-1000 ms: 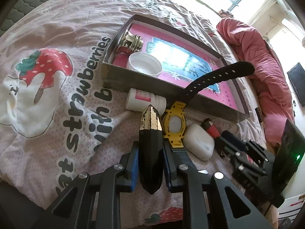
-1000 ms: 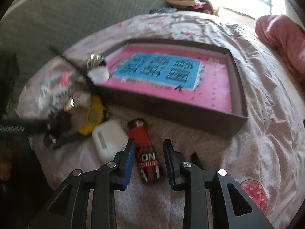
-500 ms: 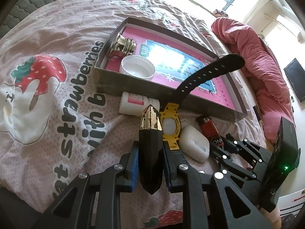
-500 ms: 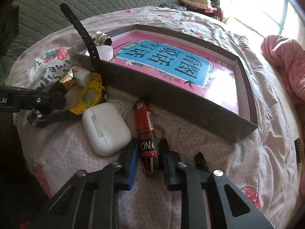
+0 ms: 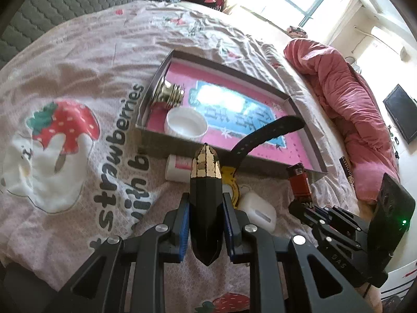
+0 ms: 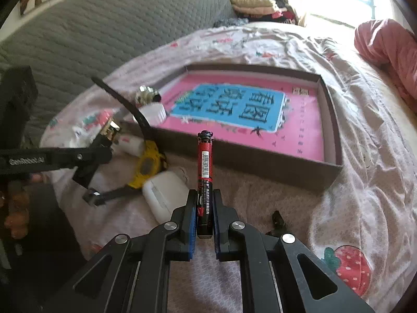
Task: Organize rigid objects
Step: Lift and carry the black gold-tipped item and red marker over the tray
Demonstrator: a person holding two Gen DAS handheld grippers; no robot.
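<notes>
Right gripper (image 6: 204,210) pinching red lighter (image 6: 205,156); left gripper (image 5: 206,208) clamping black-gold case (image 5: 206,198). Carrying both over tray (image 6: 331,120) wall, keeping level, clearing watch strap (image 5: 268,133).

On the bed (image 5: 78,52) there is one cardboard tray (image 5: 316,154), one red lighter (image 6: 205,156), one black-and-gold faceted case (image 5: 206,203), one yellow watch (image 6: 147,167), one white earbud case (image 6: 164,195), one small white bottle (image 5: 177,168), one white lid (image 5: 186,125) and one metal cap (image 5: 166,94).

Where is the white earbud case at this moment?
The white earbud case lies on the bedsheet, outside the tray, between the yellow watch and the red lighter.
</notes>
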